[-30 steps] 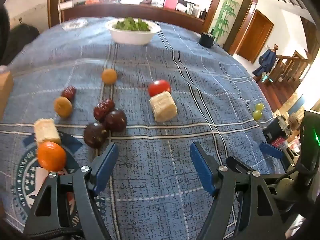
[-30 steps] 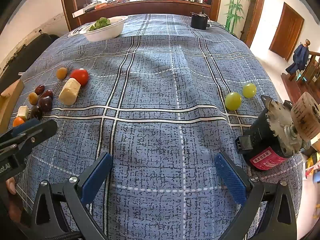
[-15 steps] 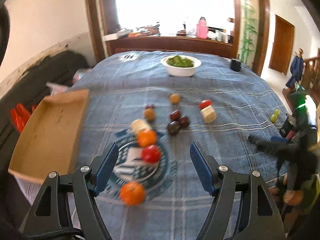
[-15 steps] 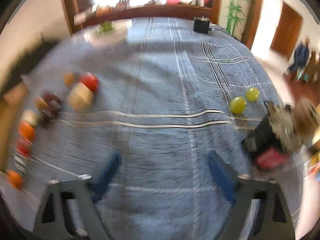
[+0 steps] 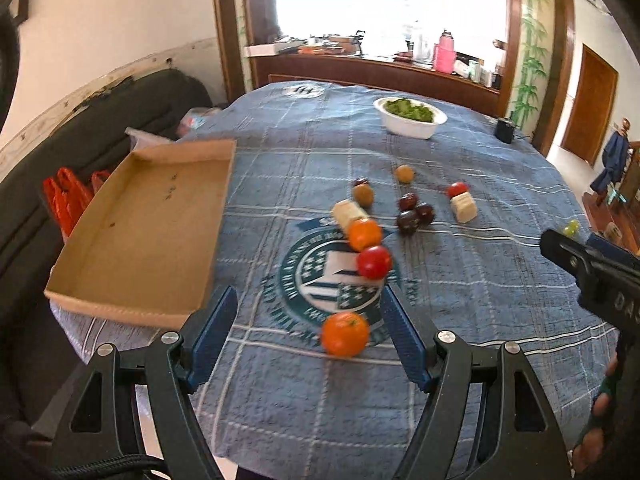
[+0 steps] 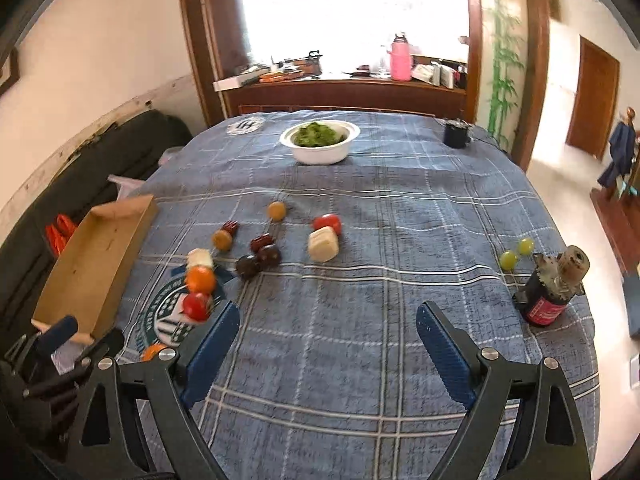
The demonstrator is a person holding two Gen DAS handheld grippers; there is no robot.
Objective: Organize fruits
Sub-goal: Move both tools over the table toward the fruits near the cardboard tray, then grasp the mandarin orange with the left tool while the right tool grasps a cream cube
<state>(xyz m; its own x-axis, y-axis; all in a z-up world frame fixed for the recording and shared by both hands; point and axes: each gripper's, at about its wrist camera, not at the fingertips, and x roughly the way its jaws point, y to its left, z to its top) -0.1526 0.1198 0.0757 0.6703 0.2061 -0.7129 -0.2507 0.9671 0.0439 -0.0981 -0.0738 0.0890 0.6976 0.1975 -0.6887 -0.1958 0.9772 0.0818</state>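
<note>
Left wrist view shows the left gripper (image 5: 308, 330) pulled up and back from the table compared with a second ago: then it hung low over the dark plums and a corn-coloured block, now the whole spread sits mid-frame and the cardboard tray (image 5: 132, 236) fills the left of the frame, empty. Its blue fingers stand wide apart, holding nothing. The nearest orange (image 5: 345, 334) lies low in the frame just inside the right finger, with a red tomato (image 5: 374, 262) and a second orange (image 5: 364, 234) above it on the cloth's printed emblem — likely the first picks, since they lie closest to the tray. Right wrist view has also risen; the right gripper (image 6: 328, 350) is spread wide and empty, and the blur of half a second ago has gone. Two green grapes (image 6: 516, 254) rest at the right of that frame, near a small motor (image 6: 554, 286), well apart from the rest. No fruit is in the tray yet, so sorting seems only about to start.
</note>
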